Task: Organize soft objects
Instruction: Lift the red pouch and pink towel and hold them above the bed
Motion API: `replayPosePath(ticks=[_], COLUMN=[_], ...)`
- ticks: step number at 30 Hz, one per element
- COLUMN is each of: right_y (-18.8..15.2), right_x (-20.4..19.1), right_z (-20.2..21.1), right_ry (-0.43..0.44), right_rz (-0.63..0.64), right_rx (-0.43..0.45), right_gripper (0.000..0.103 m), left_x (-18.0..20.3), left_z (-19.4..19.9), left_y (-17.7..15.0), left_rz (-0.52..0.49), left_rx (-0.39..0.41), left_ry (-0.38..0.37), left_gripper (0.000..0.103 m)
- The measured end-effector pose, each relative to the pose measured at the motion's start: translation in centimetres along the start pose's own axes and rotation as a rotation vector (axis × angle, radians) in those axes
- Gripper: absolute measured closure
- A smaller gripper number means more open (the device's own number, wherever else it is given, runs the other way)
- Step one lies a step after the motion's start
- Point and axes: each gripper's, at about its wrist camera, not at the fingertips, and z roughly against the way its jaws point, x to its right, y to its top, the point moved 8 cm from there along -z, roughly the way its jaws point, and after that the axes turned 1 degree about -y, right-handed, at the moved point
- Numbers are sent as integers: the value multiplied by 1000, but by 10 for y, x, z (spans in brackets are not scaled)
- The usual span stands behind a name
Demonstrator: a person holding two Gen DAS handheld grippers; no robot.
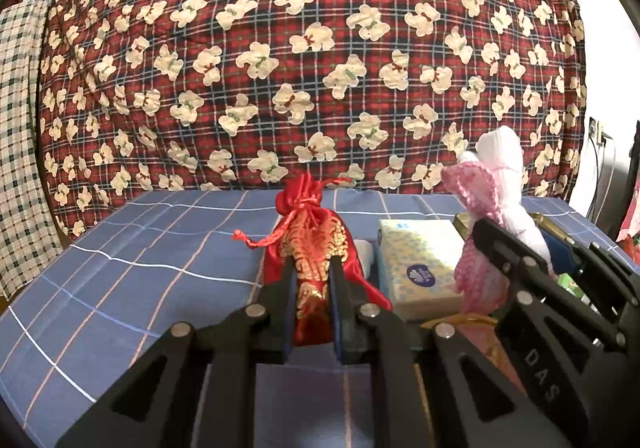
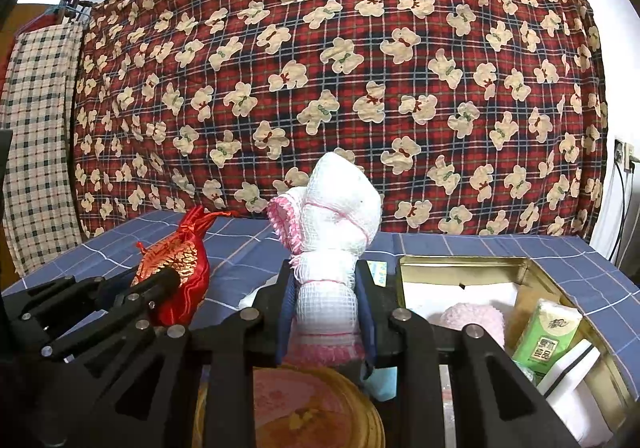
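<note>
My left gripper (image 1: 313, 272) is shut on a red and gold drawstring pouch (image 1: 310, 232), held upright above the blue checked cloth; the same pouch (image 2: 176, 264) shows at the left in the right wrist view. My right gripper (image 2: 326, 280) is shut on a white mesh bundle trimmed with pink crochet (image 2: 334, 232), which stands up between the fingers. That bundle (image 1: 492, 208) appears at the right in the left wrist view. Just right of the right gripper lies a gold tin box (image 2: 464, 264), open, with soft things inside.
The gold box holds a pink fluffy item (image 2: 474, 322), a green tissue pack (image 2: 546, 332) and a white folded item (image 2: 570, 368). A yellow-blue tissue pack (image 1: 420, 268) lies on the cloth (image 1: 140, 268). A round pink lid (image 2: 304, 404) sits below. A red bear-print quilt (image 1: 312, 56) hangs behind.
</note>
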Motion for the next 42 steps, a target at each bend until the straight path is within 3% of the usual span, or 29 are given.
replayPosePath(ticks=[42], right_y=[2], right_x=[23], right_z=[6], right_ry=[-61], right_rz=[-36], right_rx=[15], right_gripper=[72], left_x=[15], left_z=[-4], left_y=[-2], left_rz=[7], left_rx=[-12], left_ry=[-34], left_gripper=[91])
